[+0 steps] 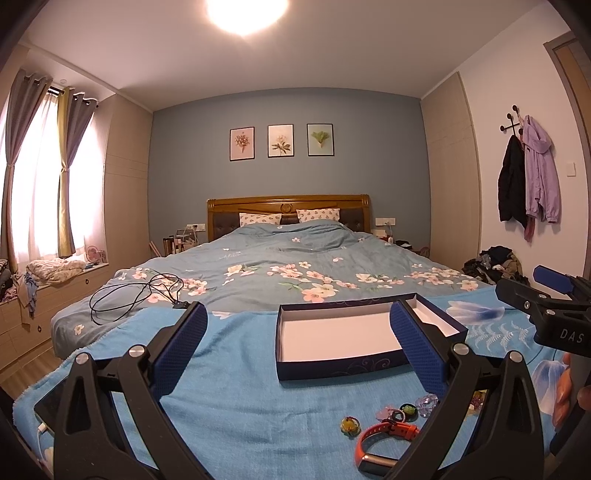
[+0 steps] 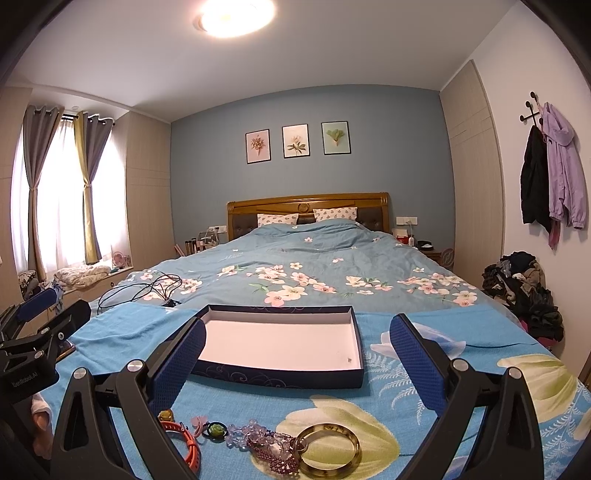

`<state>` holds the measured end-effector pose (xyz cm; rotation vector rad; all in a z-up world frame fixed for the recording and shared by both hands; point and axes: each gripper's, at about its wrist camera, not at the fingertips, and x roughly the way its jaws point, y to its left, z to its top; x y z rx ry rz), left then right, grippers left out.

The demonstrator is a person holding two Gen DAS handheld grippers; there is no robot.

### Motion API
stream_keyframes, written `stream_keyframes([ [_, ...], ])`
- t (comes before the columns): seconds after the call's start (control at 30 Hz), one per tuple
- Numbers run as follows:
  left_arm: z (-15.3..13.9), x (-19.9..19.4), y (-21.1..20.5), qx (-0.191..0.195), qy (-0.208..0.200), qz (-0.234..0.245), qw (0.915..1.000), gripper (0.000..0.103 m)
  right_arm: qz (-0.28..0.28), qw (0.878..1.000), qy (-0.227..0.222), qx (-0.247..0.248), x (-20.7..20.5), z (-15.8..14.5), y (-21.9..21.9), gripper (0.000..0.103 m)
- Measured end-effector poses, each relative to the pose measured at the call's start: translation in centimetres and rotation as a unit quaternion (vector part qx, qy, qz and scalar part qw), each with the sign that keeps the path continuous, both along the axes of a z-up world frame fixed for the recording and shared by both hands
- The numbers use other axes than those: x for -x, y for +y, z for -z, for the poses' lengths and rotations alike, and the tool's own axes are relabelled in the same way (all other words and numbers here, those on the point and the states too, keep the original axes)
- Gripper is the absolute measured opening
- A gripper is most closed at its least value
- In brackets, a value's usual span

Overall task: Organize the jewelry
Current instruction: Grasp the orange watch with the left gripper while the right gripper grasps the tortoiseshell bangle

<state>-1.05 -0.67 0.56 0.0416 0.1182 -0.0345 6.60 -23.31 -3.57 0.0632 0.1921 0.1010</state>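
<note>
Blue blanket (image 2: 258, 398) covers bed (image 2: 314, 266); apparently empty box (image 2: 280, 343) on it.

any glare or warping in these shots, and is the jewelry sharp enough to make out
Left wrist view: the ceiling light blows out to white, the window is overexposed, and the walls bow from fisheye. The orange band reads clearly. Right wrist view: same lamp glare and curved edges; the gold bangle and purple beads are sharp, the box evenly lit.
</note>
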Motion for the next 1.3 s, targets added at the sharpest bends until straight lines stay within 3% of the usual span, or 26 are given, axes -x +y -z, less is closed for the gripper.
stream_keyframes([
  [0.13,0.3,-0.2,-0.1,-0.003,0.010,0.011,0.9999,0.097,-0.006,1.000,0.006,0.004,-0.1,0.0,-0.1,0.096],
  [0.27,1.5,-1.2,-0.3,-0.006,0.056,0.050,0.9972,0.097,-0.019,0.999,0.044,0.010,-0.9,0.7,-0.7,0.096],
  [0.5,4.9,-3.1,-2.0,-0.045,0.139,0.124,0.9815,0.097,-0.036,0.987,0.156,0.013,-2.6,3.8,-3.2,0.095],
  [0.57,5.9,-3.7,-2.6,-0.063,0.158,0.139,0.9756,0.096,-0.041,0.983,0.181,0.007,-2.9,4.6,-3.9,0.090],
  [0.67,7.6,-5.0,-3.5,-0.078,0.201,0.165,0.9625,0.084,-0.053,0.975,0.216,-0.006,-3.4,5.8,-4.8,0.080],
  [0.9,9.5,-6.4,-4.6,-0.075,0.269,0.192,0.9407,0.068,-0.061,0.959,0.276,-0.001,-5.3,7.2,-5.0,0.053],
  [1.0,10.2,-6.8,-4.8,-0.074,0.298,0.200,0.9306,0.055,-0.068,0.955,0.290,-0.001,-5.6,7.6,-4.8,0.043],
  [1.17,10.3,-6.7,-4.5,-0.046,0.327,0.225,0.9167,0.040,-0.082,0.948,0.307,0.007,-6.1,8.0,-4.4,0.022],
  [1.3,10.0,-6.1,-4.7,-0.035,0.347,0.247,0.9040,0.041,-0.080,0.945,0.316,0.013,-6.5,8.4,-4.5,0.012],
])
